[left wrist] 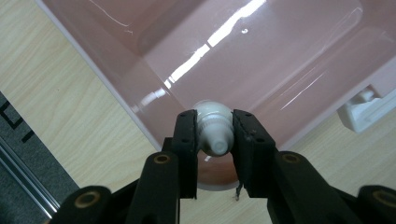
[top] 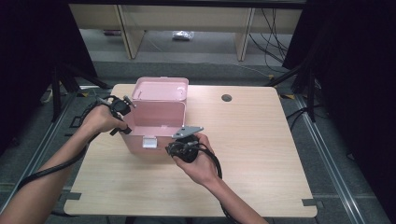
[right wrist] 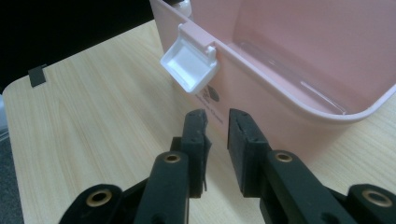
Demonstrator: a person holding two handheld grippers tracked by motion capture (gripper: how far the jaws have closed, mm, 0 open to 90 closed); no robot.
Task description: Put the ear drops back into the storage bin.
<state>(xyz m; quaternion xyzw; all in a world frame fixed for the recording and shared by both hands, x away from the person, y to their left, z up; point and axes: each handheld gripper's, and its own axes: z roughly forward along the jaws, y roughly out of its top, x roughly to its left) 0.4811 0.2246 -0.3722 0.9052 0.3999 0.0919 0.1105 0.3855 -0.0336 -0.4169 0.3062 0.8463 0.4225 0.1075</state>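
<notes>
White plastic bottle, capped, light, smooth, likely slippery: left tongs clamp its neck over pink storage box rim, 9 o'clock side. Grip neck below cap. Right tongs empty, parted, near box front at 6 o'clock on wooden surface.

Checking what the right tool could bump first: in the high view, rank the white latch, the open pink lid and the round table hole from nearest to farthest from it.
From the right tool:
1. White latch, just to its left on the box front.
2. Open pink lid, standing behind the box.
3. Round table hole, far back on the right.
</notes>
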